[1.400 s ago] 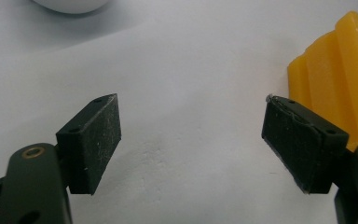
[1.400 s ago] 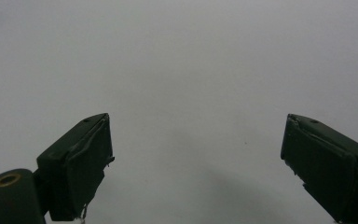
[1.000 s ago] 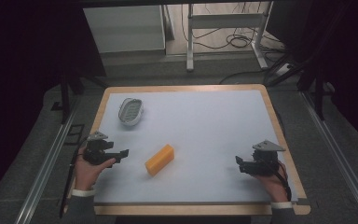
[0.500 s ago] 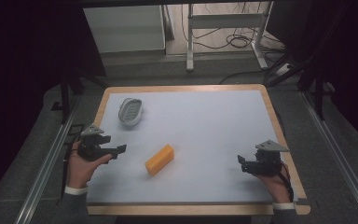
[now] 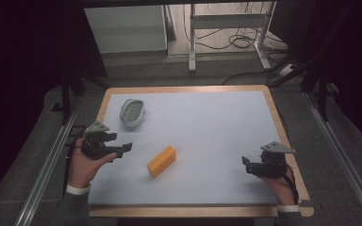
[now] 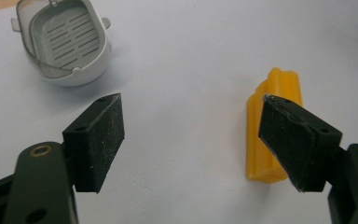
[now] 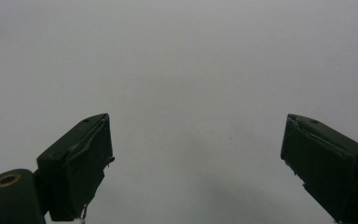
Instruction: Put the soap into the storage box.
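Observation:
A yellow bar of soap lies at an angle on the pale table top, left of the middle. In the left gripper view the soap bar runs up behind the right-hand jaw. A grey slotted soap dish stands at the back left, also seen as the soap dish ahead of the jaws. My left gripper is open, held a short way left of the soap, pointing right. The left gripper has nothing between its jaws. My right gripper is open near the right edge, and the right gripper faces bare surface.
The table top is a pale sheet inside a wooden rim. Metal rails run along both sides below it. Beyond the far edge stand a white cabinet and a frame with cables on the floor.
My left gripper has moved up and back along the left side, a little closer to the soap dish. The right gripper has drifted slightly toward the near right corner. The soap and dish are unmoved.

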A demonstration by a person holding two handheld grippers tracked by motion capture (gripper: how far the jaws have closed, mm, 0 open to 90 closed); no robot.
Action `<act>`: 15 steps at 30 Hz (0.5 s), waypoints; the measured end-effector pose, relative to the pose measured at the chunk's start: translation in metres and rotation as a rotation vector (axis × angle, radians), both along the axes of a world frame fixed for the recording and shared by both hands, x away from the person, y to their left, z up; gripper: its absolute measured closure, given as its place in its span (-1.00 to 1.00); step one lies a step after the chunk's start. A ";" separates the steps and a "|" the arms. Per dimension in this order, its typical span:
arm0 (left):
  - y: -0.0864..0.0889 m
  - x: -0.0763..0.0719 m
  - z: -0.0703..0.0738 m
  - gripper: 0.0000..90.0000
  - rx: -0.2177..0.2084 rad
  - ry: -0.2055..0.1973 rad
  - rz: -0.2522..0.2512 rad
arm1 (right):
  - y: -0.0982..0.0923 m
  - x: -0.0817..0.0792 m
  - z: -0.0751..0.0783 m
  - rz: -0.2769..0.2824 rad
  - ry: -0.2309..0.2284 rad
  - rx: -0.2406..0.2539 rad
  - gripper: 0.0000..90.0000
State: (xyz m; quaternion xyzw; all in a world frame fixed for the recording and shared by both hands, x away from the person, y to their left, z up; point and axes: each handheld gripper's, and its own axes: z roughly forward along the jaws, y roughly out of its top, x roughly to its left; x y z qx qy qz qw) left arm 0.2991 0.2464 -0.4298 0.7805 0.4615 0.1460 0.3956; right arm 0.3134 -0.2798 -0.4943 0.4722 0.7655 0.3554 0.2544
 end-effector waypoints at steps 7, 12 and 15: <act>-0.015 0.003 0.005 -0.48 0.025 0.012 -0.044 | 0.001 0.000 -0.001 0.000 0.001 -0.001 -0.80; -0.021 0.005 0.005 -0.48 0.041 0.017 -0.046 | 0.001 0.000 -0.001 0.001 0.004 -0.001 -0.80; -0.024 0.006 0.007 -0.48 0.042 0.016 -0.045 | 0.000 0.001 -0.001 -0.001 0.002 -0.002 -0.80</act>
